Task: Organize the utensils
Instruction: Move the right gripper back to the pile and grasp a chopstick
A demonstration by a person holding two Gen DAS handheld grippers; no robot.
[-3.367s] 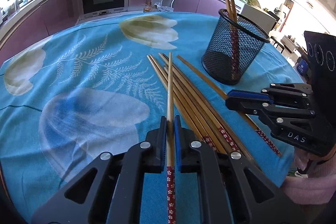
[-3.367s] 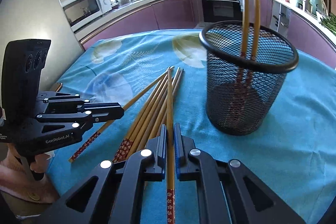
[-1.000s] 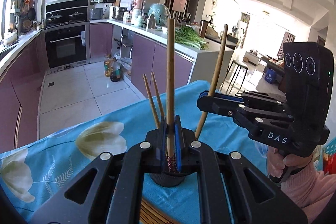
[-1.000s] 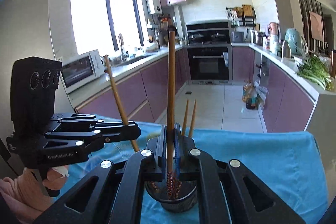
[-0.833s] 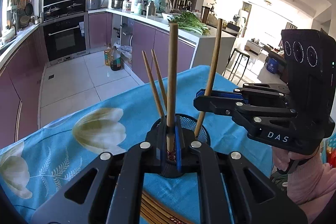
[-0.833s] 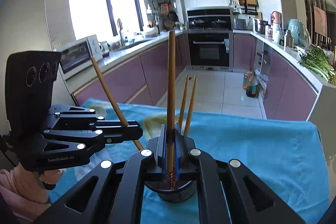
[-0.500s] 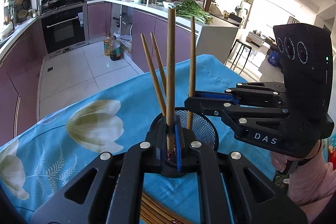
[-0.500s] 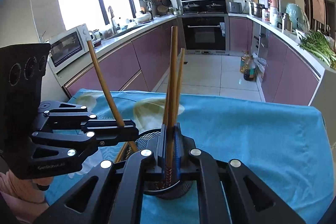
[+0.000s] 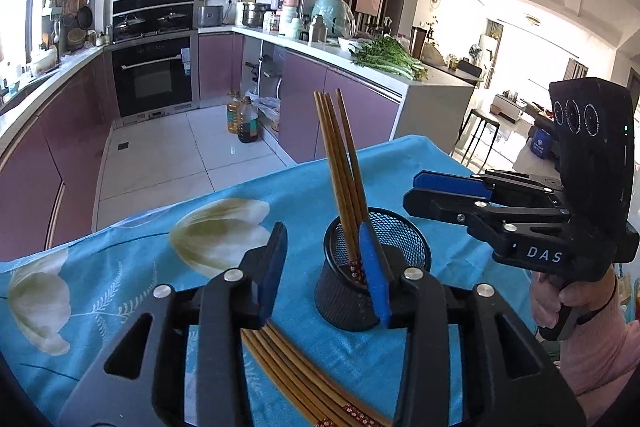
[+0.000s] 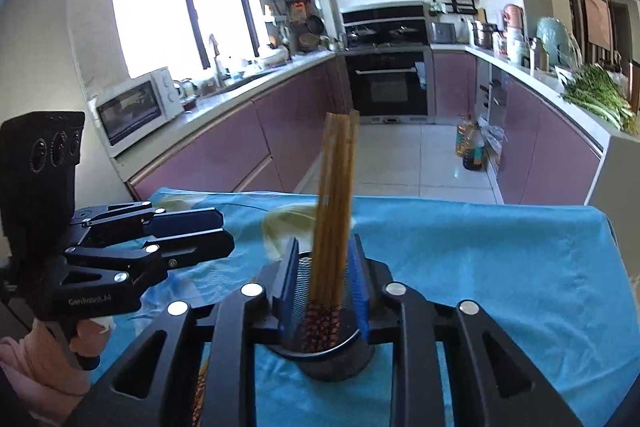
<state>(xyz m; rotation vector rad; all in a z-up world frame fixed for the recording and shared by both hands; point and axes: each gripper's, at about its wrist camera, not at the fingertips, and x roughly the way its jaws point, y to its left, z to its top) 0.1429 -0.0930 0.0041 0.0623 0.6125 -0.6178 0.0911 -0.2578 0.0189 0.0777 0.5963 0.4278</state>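
Note:
A black mesh cup (image 9: 400, 239) stands on the blue flowered tablecloth (image 9: 120, 267) and holds several wooden chopsticks (image 9: 340, 163), leaning together. My left gripper (image 9: 324, 267) is open and empty just in front of the cup. My right gripper (image 10: 324, 279) is open and empty, its jaws on either side of the cup (image 10: 336, 359) and the upright chopsticks (image 10: 336, 203). More chopsticks (image 9: 296, 379) lie flat on the cloth under my left gripper. The right gripper (image 9: 452, 191) shows at the right of the left wrist view, the left gripper (image 10: 192, 231) at the left of the right wrist view.
The table's far edge (image 10: 440, 201) drops to a tiled kitchen floor. Purple cabinets, an oven (image 9: 152, 75) and a microwave (image 10: 136, 111) stand behind. Greens (image 9: 384, 57) lie on the counter.
Both grippers have opened and let go of their chopsticks, which now stand in the cup with the others. Both grippers have drawn back slightly.

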